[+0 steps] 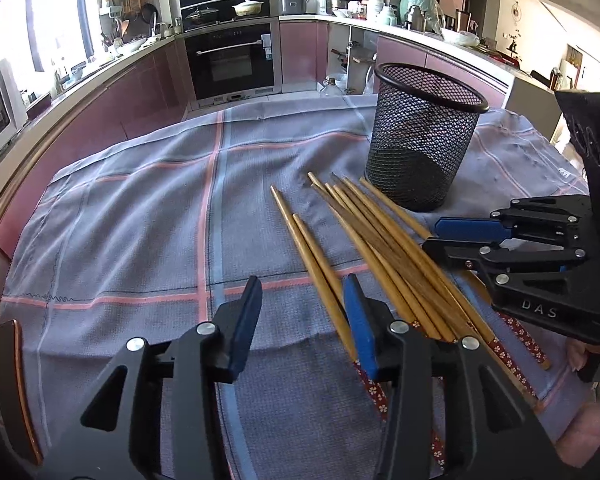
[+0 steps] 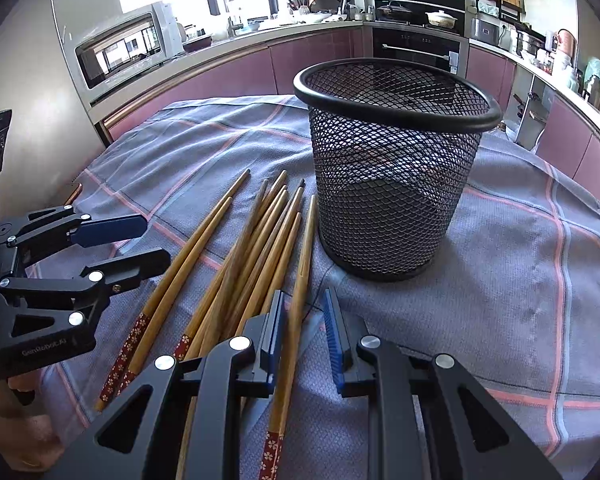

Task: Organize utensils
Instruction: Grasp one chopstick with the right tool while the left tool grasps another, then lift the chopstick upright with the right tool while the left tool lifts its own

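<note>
Mesh basket [image 2: 392, 184] beyond fingers, empty; all chopsticks [image 1: 380, 248] unsorted on cloth. Left gripper [image 1: 304, 320] apart, empty. Right gripper [image 2: 304, 320] apart, 1 chopstick between, unclamped.

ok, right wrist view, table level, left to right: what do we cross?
left tool → pair of chopsticks lying apart from the rest → main bundle of chopsticks → single chopstick between the right tool's pads → black mesh cup, upright on the checked cloth.

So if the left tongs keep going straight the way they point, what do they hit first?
Probably the cloth just left of the chopsticks. The left tongs aim down at bare fabric, though depth is hard to judge.
</note>
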